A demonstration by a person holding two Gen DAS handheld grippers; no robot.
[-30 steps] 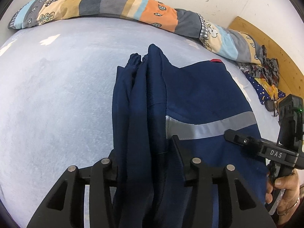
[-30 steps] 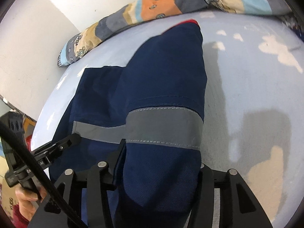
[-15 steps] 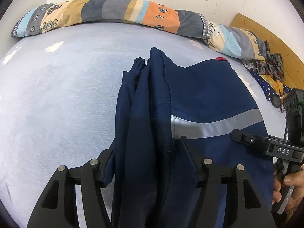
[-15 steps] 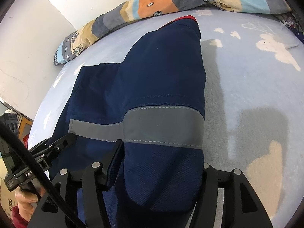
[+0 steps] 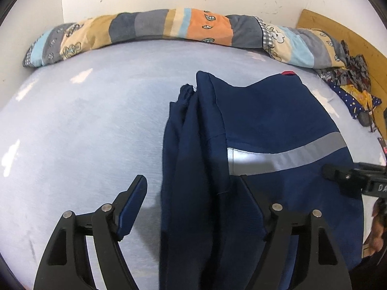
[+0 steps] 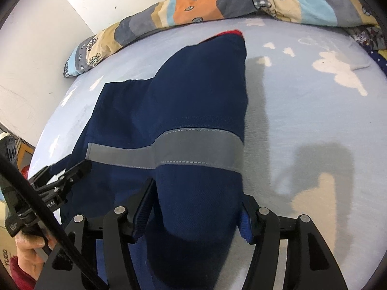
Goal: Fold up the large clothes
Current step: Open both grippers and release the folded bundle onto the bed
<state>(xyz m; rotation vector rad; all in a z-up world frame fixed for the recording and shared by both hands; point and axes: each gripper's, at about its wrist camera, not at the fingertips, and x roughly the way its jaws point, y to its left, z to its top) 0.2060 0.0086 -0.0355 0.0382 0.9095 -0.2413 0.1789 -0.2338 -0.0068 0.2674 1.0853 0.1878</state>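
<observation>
A navy work jacket (image 5: 266,125) with a grey reflective stripe (image 5: 290,154) lies folded on the pale blue bed sheet (image 5: 84,133); it also shows in the right wrist view (image 6: 193,111). My left gripper (image 5: 191,193) is open, its jaws spread around the bunched left fold of the jacket, the left finger clear of the cloth. My right gripper (image 6: 198,198) is open, with the jacket's near right fold lying between its jaws. Each gripper shows at the edge of the other's view.
A patchwork bolster (image 5: 169,26) runs along the far edge of the bed against the white wall. A heap of patterned clothes (image 5: 350,82) lies at the far right by a wooden board (image 5: 338,31). Bare sheet spreads to the left and right (image 6: 314,120).
Both grippers have opened and let go of the jacket's near edge. They have drawn back a little, and the jacket now rests on the sheet.
</observation>
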